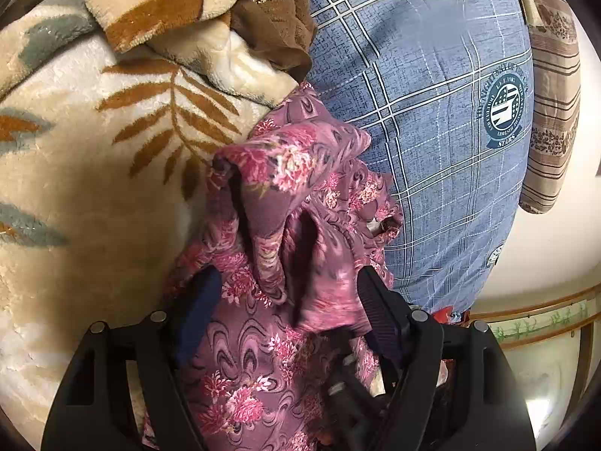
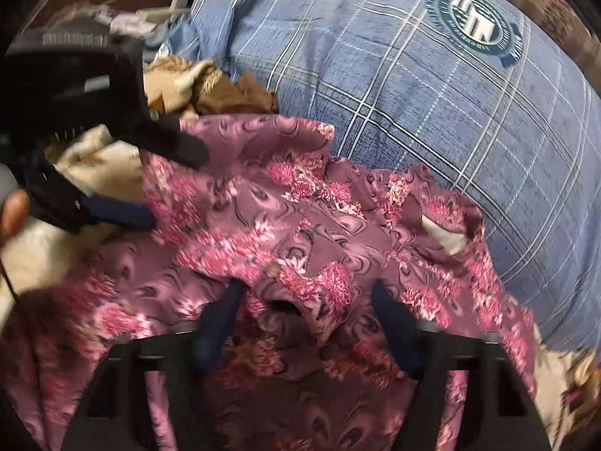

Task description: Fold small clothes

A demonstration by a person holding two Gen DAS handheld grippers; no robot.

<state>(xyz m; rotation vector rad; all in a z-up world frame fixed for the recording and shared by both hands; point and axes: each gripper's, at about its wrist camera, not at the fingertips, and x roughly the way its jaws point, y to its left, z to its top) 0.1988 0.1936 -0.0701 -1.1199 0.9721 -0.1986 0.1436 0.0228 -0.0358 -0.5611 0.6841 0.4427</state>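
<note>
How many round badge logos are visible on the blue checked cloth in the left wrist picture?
2. One full badge sits at the right side of the blue checked cloth; a second shows only partly at its lower right edge. Others may be hidden.

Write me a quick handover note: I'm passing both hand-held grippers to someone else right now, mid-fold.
Left hand-held gripper: fingers spread, floral garment bunched between them; a real grip can't be confirmed.
Right hand-held gripper: fingers spread too, cloth heaped between, no clamp visible.
Garment: crumpled, lying across the cream leaf-print blanket and against the blue plaid pillow.
Done: no neat fold visible yet.
Left: spread it flat, then fold.
</note>
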